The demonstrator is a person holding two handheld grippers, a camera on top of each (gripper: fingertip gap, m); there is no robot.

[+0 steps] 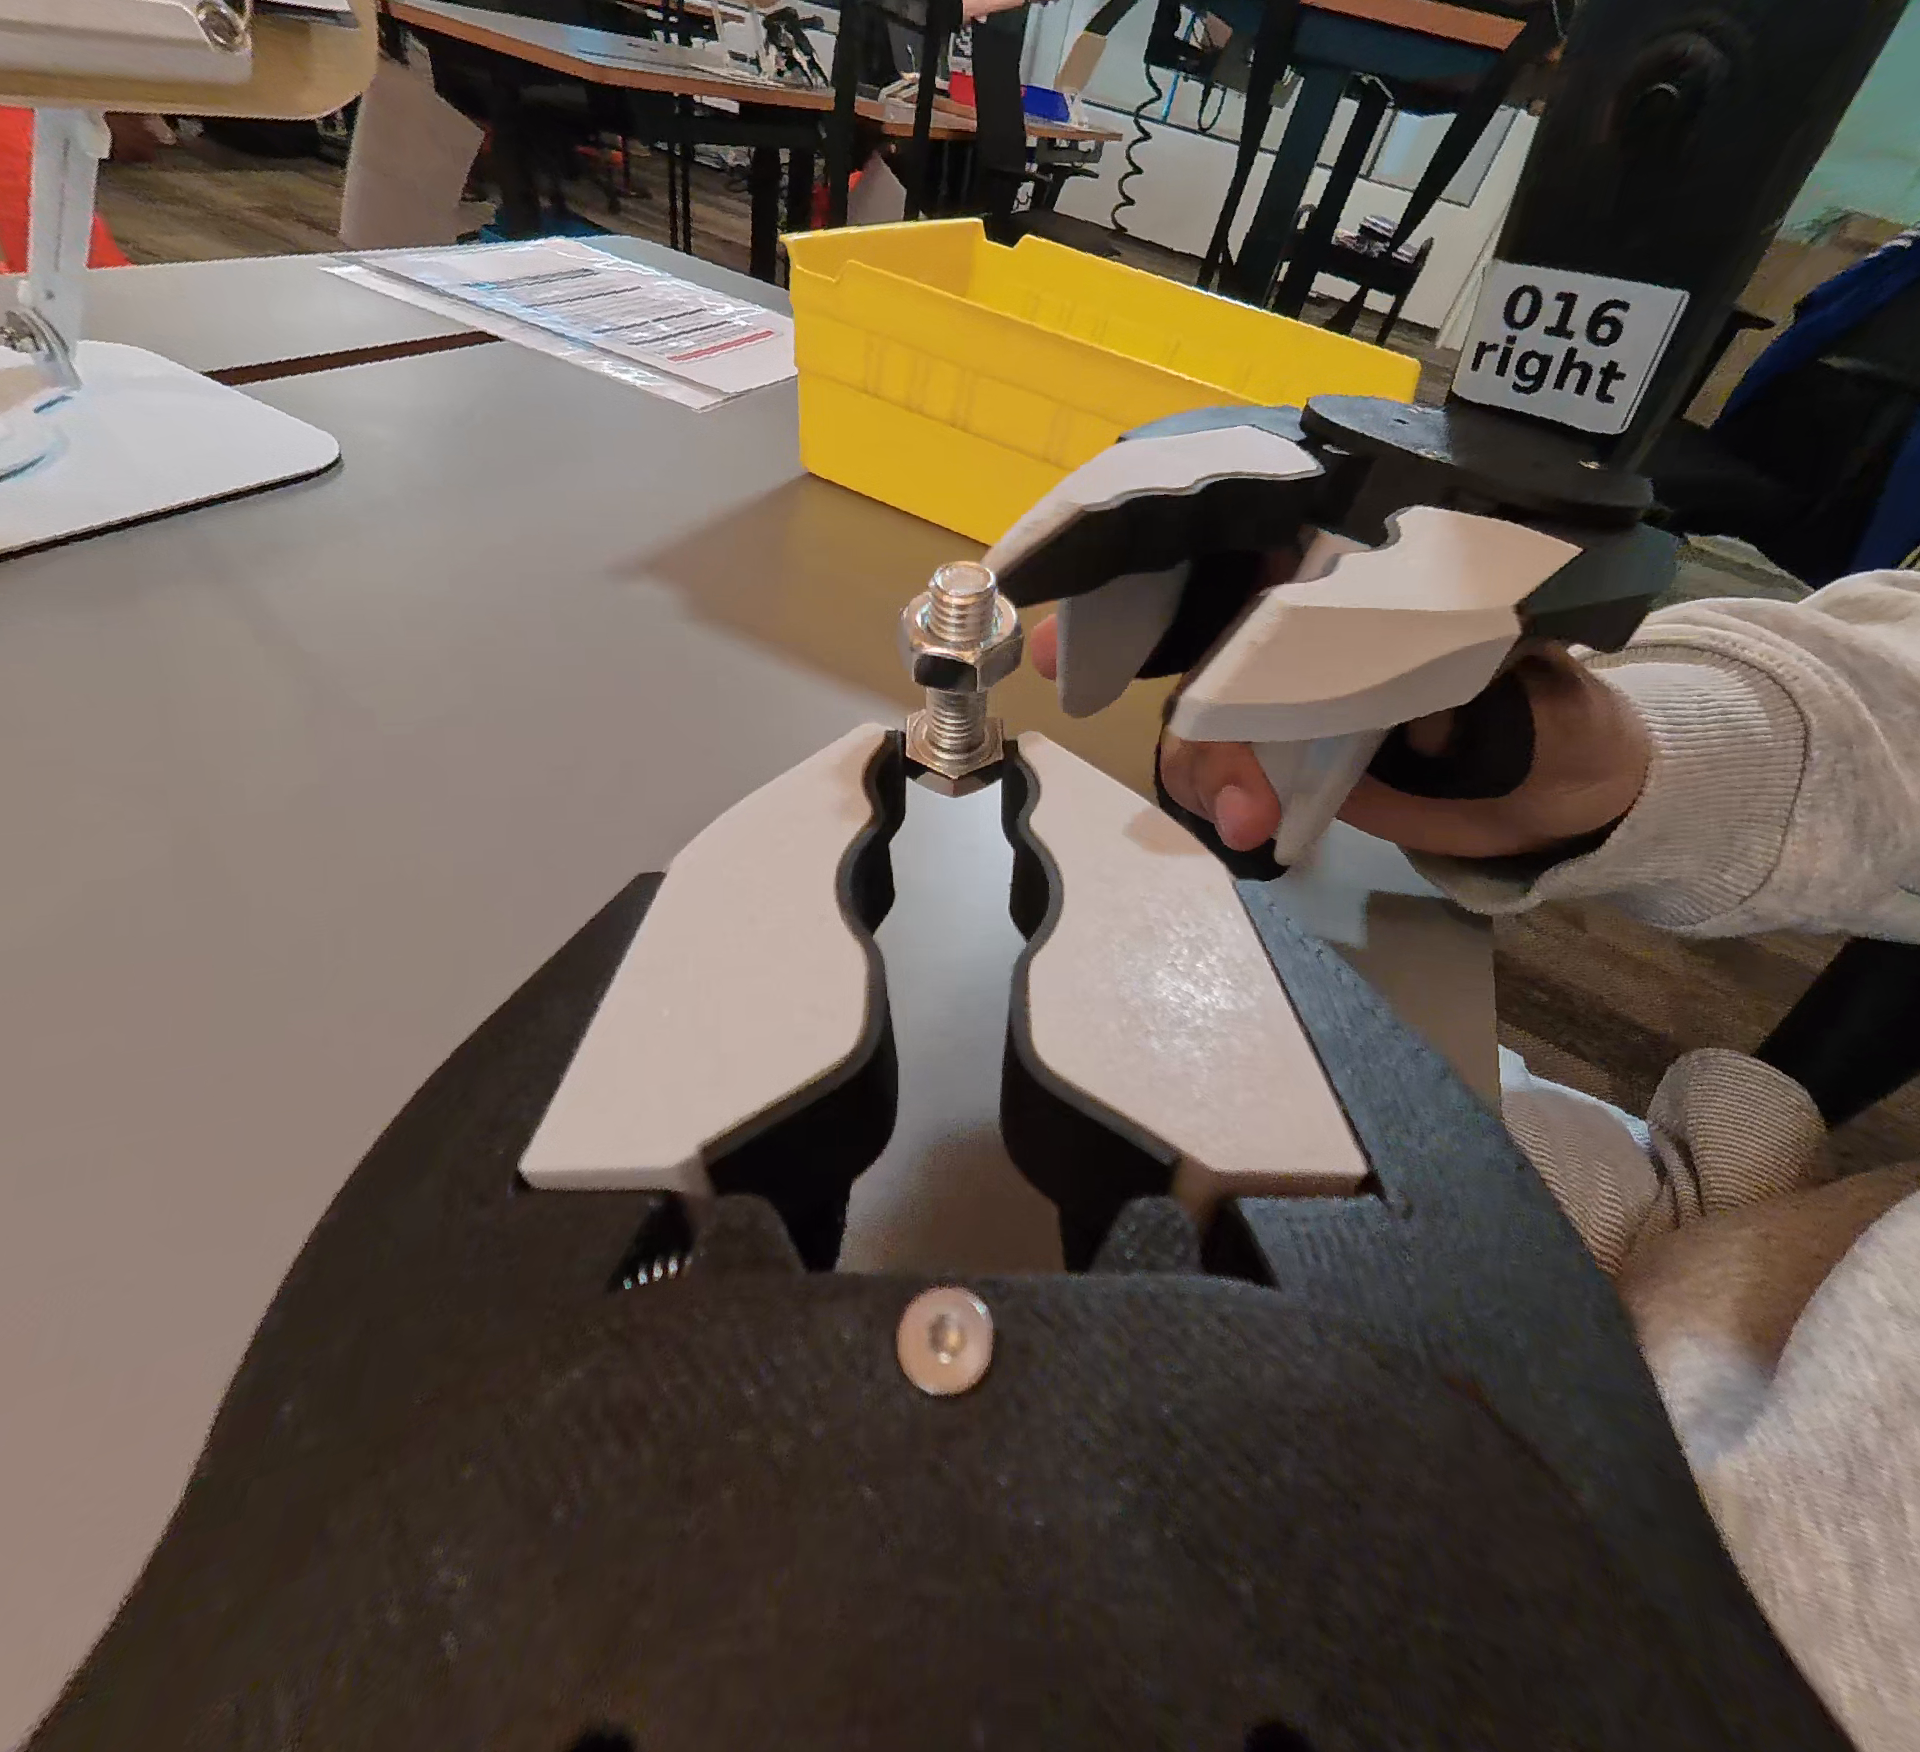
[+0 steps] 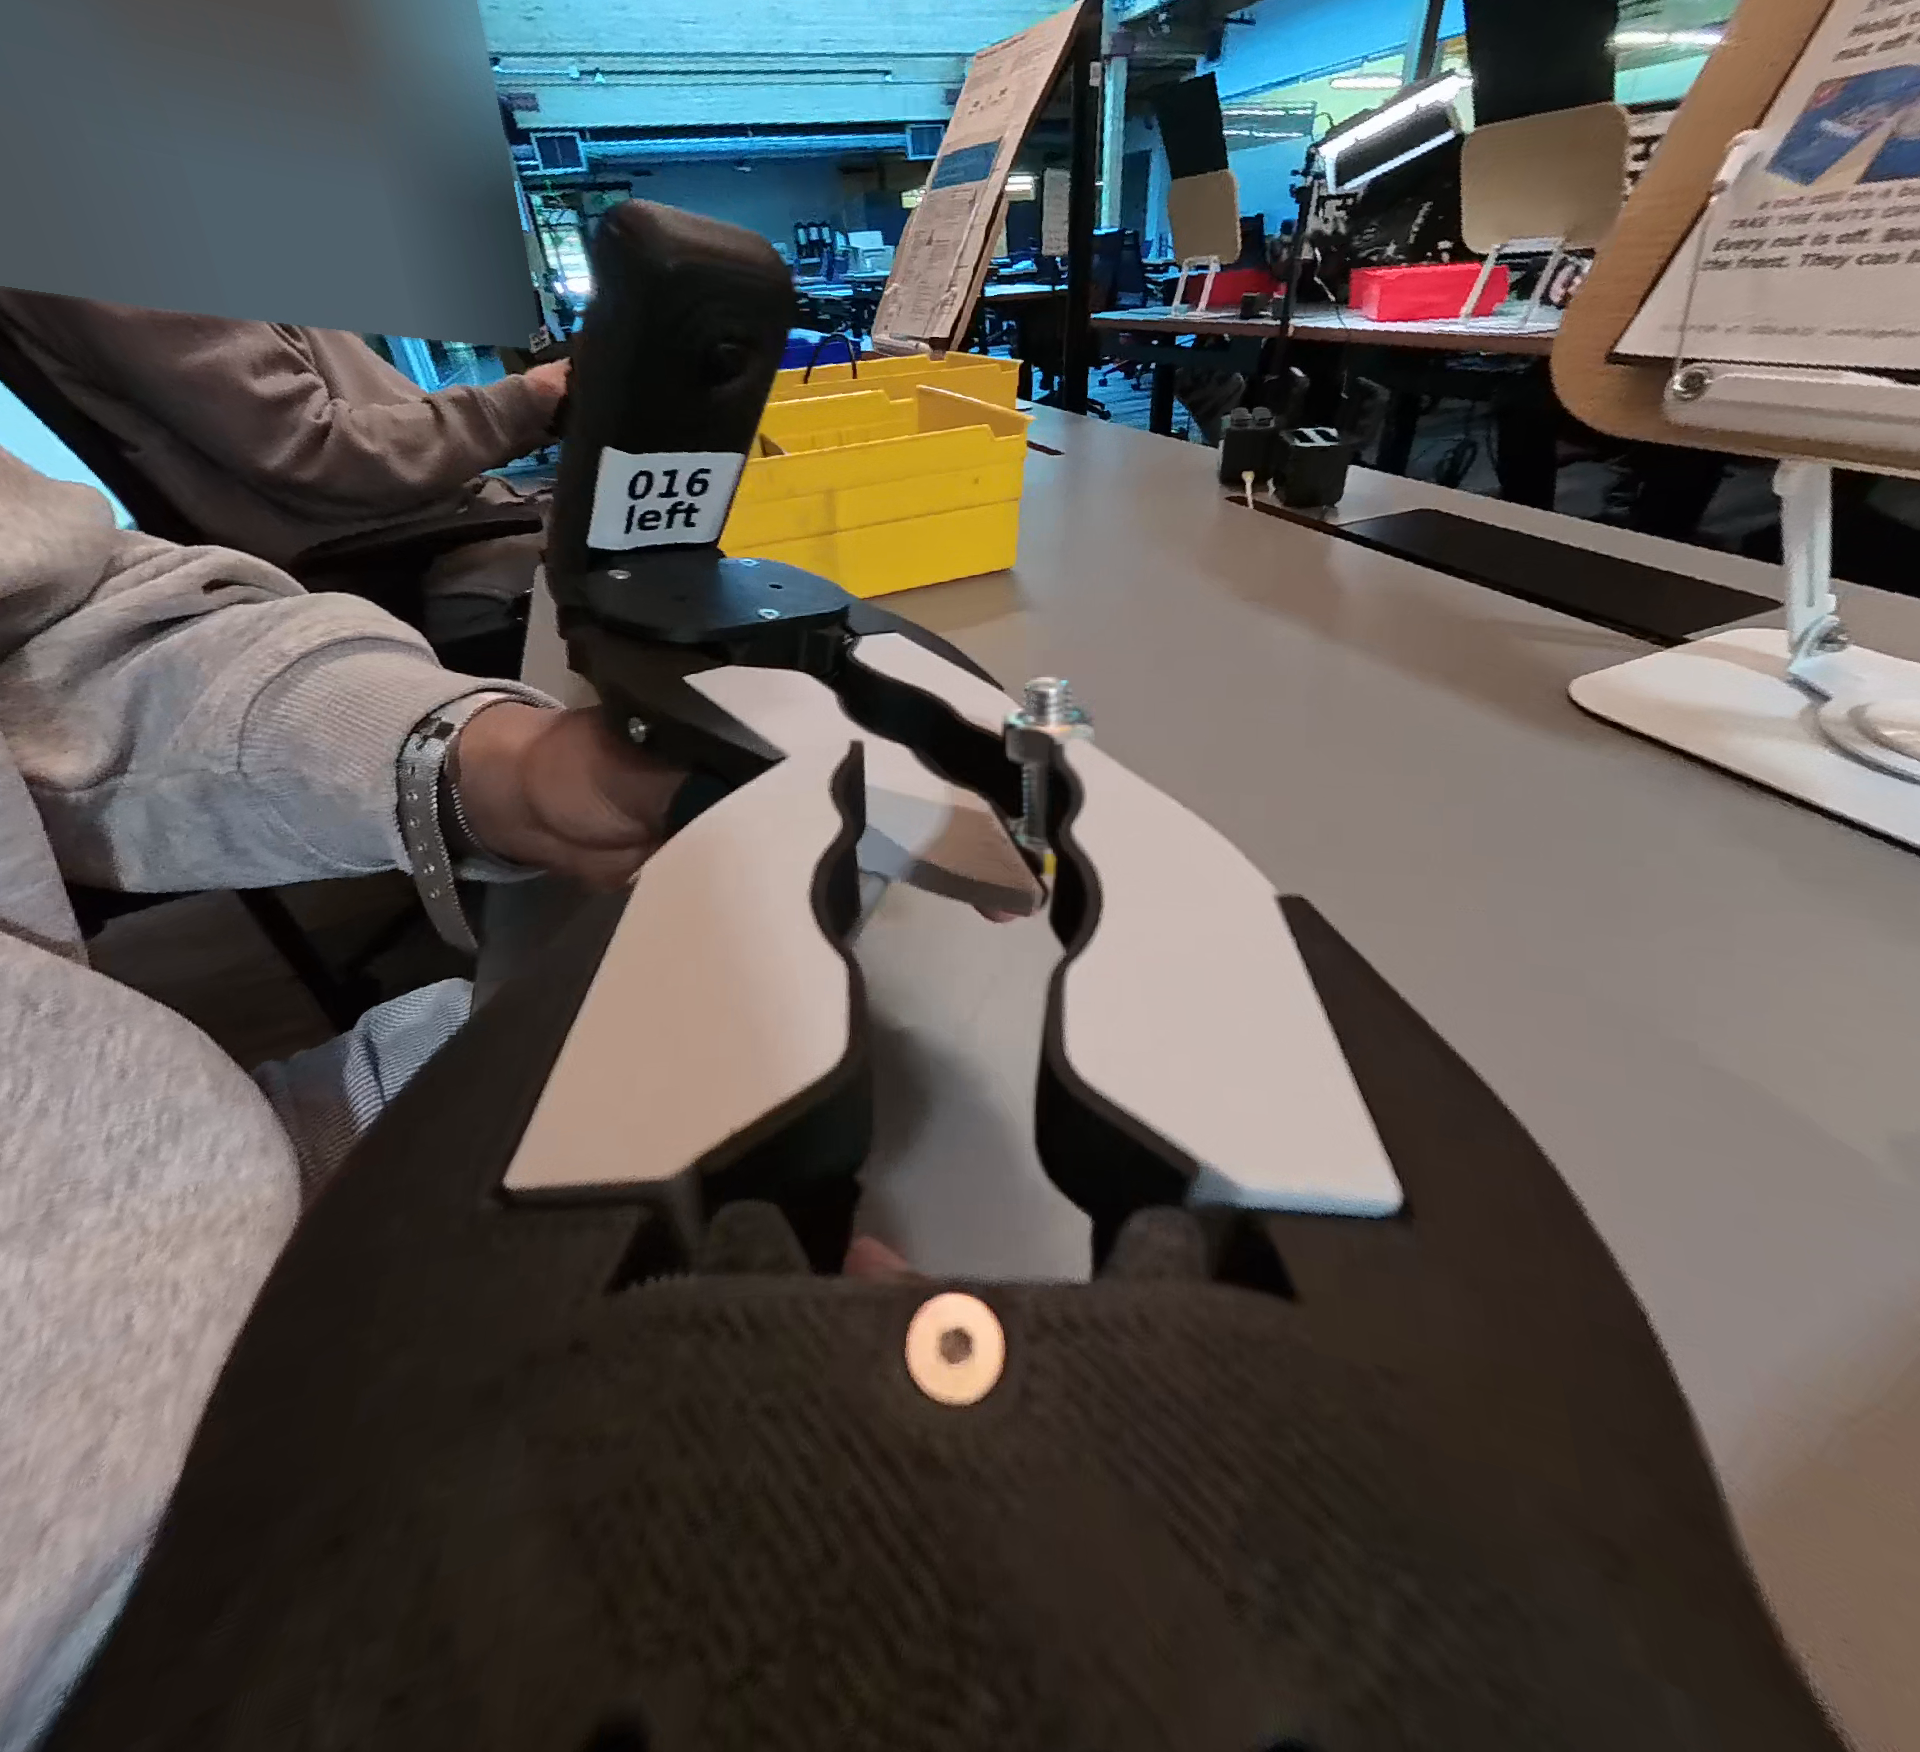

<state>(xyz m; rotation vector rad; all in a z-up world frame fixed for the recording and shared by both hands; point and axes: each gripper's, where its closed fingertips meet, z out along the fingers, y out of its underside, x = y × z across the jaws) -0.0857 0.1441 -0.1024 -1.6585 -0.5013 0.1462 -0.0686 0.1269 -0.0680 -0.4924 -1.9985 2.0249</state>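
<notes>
A steel bolt (image 1: 951,715) stands upright with a hex nut (image 1: 961,648) threaded near its top. My left gripper (image 1: 954,757) is shut on the bolt's head and holds it above the grey table (image 1: 416,663). My right gripper (image 1: 1086,663) comes in from the right, open, with its upper fingertip (image 1: 1003,575) right beside the bolt's top end. In the right wrist view the bolt (image 2: 1042,767) and nut (image 2: 1044,728) sit just at the inner edge of my right gripper's (image 2: 951,767) right finger, and the left gripper (image 2: 1023,855) clamps the bolt from below.
A yellow plastic bin (image 1: 1039,372) stands on the table behind the bolt; it also shows in the right wrist view (image 2: 883,497). A white document stand (image 1: 156,435) and a laminated sheet (image 1: 603,310) lie farther off. A second person sits beyond the left gripper (image 2: 312,414). Left and right tips are no more than a few centimetres apart.
</notes>
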